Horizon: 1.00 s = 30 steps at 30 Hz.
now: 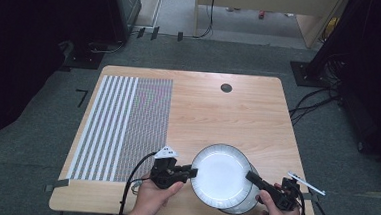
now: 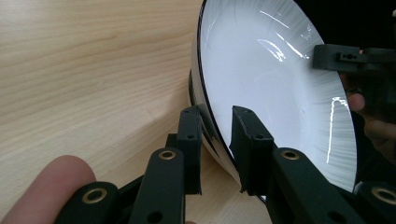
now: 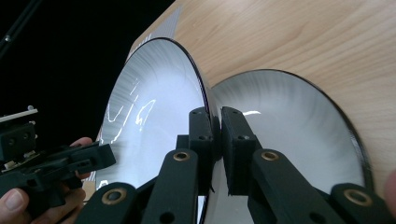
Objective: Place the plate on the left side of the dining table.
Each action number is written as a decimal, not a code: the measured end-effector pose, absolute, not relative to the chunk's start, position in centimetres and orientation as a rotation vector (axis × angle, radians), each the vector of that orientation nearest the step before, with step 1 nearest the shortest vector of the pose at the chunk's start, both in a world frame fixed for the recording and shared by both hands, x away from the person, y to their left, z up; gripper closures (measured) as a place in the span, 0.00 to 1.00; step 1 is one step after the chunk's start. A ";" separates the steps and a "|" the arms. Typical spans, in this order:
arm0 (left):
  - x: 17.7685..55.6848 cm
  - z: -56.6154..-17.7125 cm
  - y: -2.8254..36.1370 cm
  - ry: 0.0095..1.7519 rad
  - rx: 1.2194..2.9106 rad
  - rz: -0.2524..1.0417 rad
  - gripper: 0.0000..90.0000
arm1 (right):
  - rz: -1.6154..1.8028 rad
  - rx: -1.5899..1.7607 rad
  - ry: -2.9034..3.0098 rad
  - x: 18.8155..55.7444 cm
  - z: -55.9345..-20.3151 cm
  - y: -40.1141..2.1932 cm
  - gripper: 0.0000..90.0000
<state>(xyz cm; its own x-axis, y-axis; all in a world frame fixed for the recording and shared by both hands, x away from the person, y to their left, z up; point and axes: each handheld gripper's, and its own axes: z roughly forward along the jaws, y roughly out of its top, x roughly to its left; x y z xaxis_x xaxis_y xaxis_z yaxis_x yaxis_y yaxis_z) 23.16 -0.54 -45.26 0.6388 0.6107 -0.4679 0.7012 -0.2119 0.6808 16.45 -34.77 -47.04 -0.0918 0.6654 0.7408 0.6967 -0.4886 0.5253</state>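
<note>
Two white plates with dark rims are at the table's front right. The upper plate (image 1: 221, 174) (image 2: 271, 93) (image 3: 149, 116) is raised and tilted above the lower plate (image 1: 246, 203) (image 3: 289, 130), which lies on the wood. My left gripper (image 1: 193, 172) (image 2: 217, 135) is shut on the upper plate's left rim, one jaw under it and one on its face. My right gripper (image 1: 249, 176) (image 3: 217, 130) is shut on the opposite rim of the same plate. A hand holds each gripper from the near edge.
A striped woven placemat (image 1: 122, 128) covers the left part of the wooden table (image 1: 228, 115). A dark round cable hole (image 1: 226, 87) sits near the far edge. A thin white pen-like object (image 1: 306, 183) lies at the right edge.
</note>
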 end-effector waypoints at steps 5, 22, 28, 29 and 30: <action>23.5 -44.3 0.8 1.059 1.885 -0.093 0.84 | -1.686 -2.073 -1.611 17.4 -45.9 -33.5 0.93; 25.5 -41.4 7.1 1.154 1.823 0.061 0.87 | -1.695 -1.968 -1.691 22.2 -43.0 -27.0 0.93; 26.3 -40.4 9.9 1.194 1.814 0.119 0.88 | -1.692 -1.923 -1.701 24.1 -42.4 -24.1 0.93; 26.5 -40.3 10.4 1.202 1.810 0.123 0.88 | -1.688 -1.917 -1.699 24.4 -42.3 -23.6 0.93; 26.5 -40.3 10.4 1.202 1.810 0.123 0.88 | -1.688 -1.911 -1.699 24.8 -42.3 -23.1 0.93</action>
<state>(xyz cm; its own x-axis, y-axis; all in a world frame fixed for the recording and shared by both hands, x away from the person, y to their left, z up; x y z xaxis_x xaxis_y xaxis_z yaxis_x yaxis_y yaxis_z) 26.46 10.36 -40.26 0.5162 0.7671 -0.3808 0.6744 -0.0900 0.7329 24.76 -23.10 -42.25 -0.2200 0.6477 0.7294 0.7335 -0.3831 0.5615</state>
